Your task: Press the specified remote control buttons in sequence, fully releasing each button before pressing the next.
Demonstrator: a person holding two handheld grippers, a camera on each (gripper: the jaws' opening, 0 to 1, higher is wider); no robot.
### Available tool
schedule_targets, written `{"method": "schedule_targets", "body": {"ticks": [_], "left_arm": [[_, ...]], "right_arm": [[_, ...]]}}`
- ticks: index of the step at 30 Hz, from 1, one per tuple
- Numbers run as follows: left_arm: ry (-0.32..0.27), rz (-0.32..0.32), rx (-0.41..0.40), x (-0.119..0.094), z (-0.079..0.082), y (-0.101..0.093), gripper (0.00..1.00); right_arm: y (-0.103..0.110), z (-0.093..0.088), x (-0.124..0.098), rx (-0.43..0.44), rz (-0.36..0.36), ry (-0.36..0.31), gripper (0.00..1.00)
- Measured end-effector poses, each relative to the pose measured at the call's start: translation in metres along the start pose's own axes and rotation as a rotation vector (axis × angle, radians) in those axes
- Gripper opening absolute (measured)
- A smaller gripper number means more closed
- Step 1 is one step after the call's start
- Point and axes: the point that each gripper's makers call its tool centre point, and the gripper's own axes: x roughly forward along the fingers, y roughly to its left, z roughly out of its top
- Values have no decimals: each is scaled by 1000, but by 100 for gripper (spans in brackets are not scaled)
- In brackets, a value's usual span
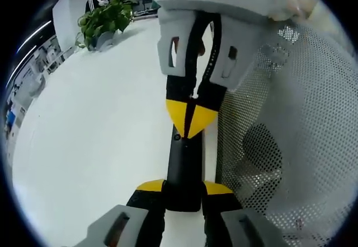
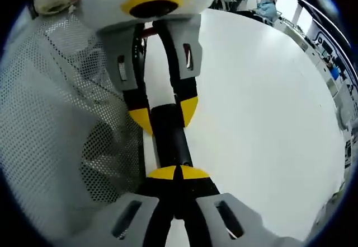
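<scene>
A slim black remote control (image 1: 183,168) is held over the white table (image 1: 95,135). My left gripper (image 1: 184,188) is shut on its near end, one yellow-tipped jaw on each side. My right gripper (image 1: 190,117) comes in from the top with its jaws shut together, tips touching the remote's top face near a small button. In the right gripper view the remote (image 2: 170,132) runs from my shut right gripper (image 2: 179,173) up to the left gripper (image 2: 164,113), which clasps it from both sides. The remote's buttons are mostly hidden.
A person's white mesh garment (image 1: 291,124) hangs close beside the remote, also in the right gripper view as mesh cloth (image 2: 61,107). A potted green plant (image 1: 106,20) stands at the table's far edge. Seated people (image 2: 263,3) are beyond the table (image 2: 251,101).
</scene>
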Motion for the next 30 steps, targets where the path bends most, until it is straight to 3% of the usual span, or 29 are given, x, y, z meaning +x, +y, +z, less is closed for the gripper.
{"method": "schedule_targets", "body": {"ticks": [6,8,20,30], "left_arm": [[0,0,0,0,0,0,25],[1,0,3,0,0,0,25],[-19,-6,-13,-1,0,1,25],[-22,-6,-8,0,0,0,25]], "right_arm": [[-11,-3,0,20,-31,10,0],[-11,-2,1,57,-9,5,0],[-11,3,5,10,52,54,0],[-12,2,7,101,146,134,0]]}}
